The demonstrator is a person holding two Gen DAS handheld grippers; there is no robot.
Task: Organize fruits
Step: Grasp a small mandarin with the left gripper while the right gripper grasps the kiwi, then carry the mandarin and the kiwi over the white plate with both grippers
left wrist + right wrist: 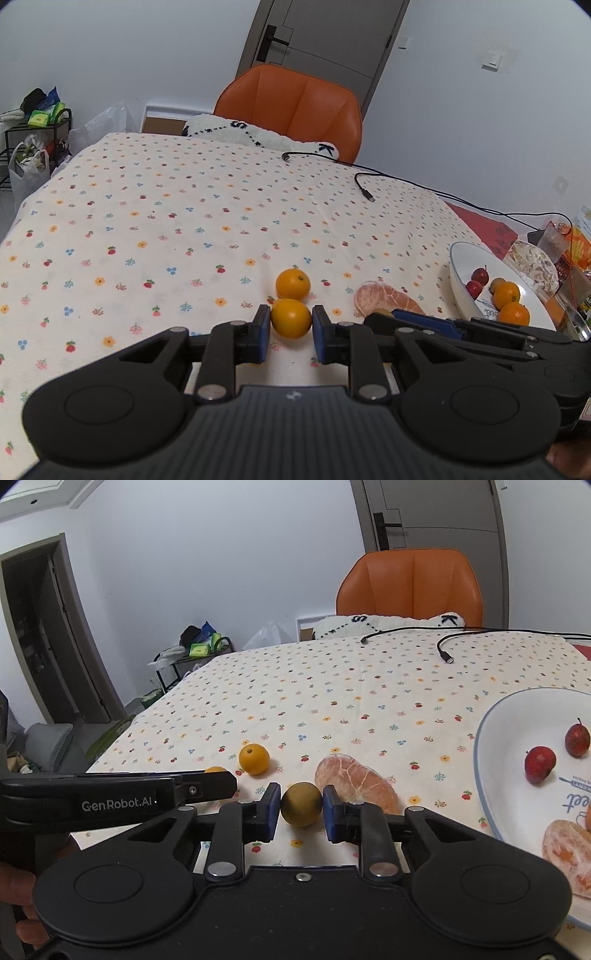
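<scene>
A: Left gripper (291,324) — jaws pressed on the near orange (291,323), near edge of the table (147,206). Right gripper (301,805) clamps the dull yellow fruit (301,804) beside the peeled segment (356,784).

B: Both prob. light, firm, smooth-skinned; hold at widest pt. Only the right view shows the peeled piece in the plate (491,723).

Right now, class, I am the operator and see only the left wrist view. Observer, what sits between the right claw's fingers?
Observer: A yellow-brown round fruit sits on the tablecloth, closely flanked by the right claw.
Operator: Does the plate hold anything my view hides?
Observer: Yes, a peeled citrus segment lies at the near rim of the plate.
Operator: What stands far left of the table?
Observer: A dark open doorway.
</scene>
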